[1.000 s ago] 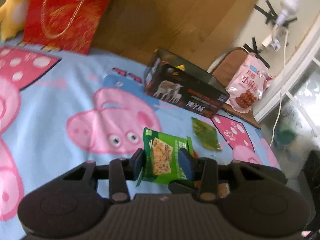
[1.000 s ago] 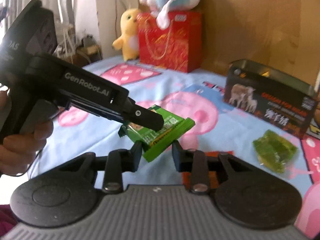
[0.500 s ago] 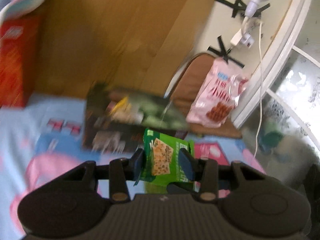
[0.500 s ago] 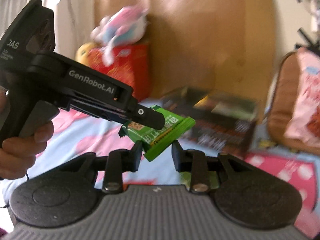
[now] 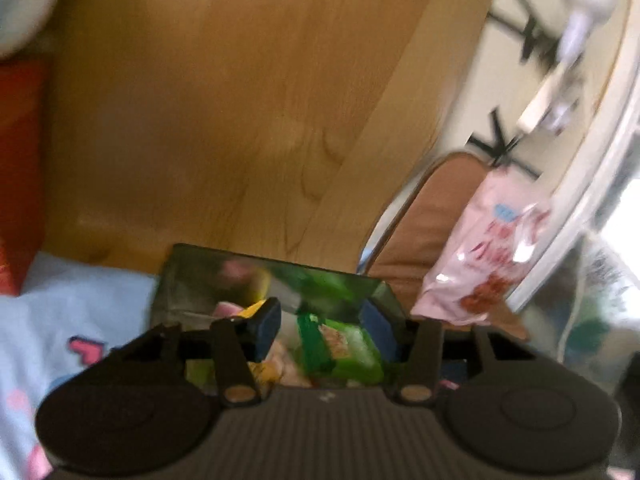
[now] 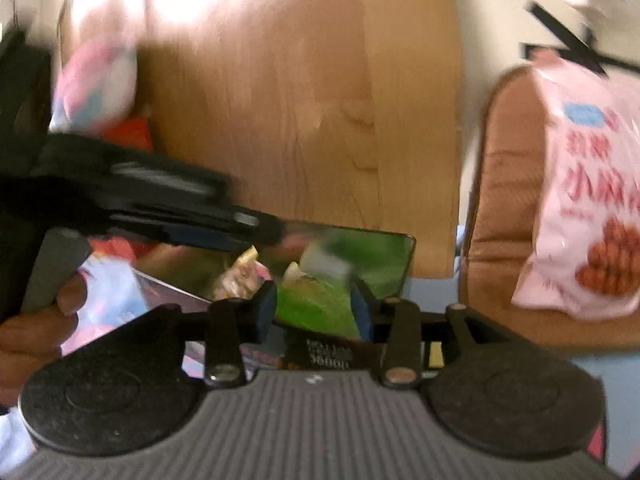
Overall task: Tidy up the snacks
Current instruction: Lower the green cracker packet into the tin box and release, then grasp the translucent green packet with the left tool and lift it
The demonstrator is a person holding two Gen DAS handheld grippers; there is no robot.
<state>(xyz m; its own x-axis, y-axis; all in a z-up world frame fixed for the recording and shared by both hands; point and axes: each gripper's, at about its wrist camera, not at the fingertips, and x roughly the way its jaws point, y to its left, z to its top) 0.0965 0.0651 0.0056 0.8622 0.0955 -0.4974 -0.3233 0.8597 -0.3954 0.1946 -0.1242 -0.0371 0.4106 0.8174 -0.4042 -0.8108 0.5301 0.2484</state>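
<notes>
A green cracker packet [image 5: 340, 346] lies loose in the open dark snack box [image 5: 192, 280], between the spread fingers of my left gripper [image 5: 324, 326], which is open just above the box. The packet also shows in the right wrist view [image 6: 316, 304], inside the box [image 6: 396, 268]. My right gripper [image 6: 314, 310] is open over the box's near wall, with the left gripper's body [image 6: 160, 208] beside it on the left. Other wrapped snacks [image 5: 256, 308] lie in the box. Both views are blurred.
The box stands on a blue cartoon-print cloth [image 5: 80, 308] against a wooden board [image 5: 220, 120]. A pink snack bag [image 6: 588, 184] leans on a brown chair [image 6: 508, 200] to the right. A red gift bag [image 5: 20, 160] is at the far left.
Both grippers moved forward from above the cloth to over the box. The left gripper opened and let go of the green packet, which now lies in the box. The right gripper's jaws have also widened.
</notes>
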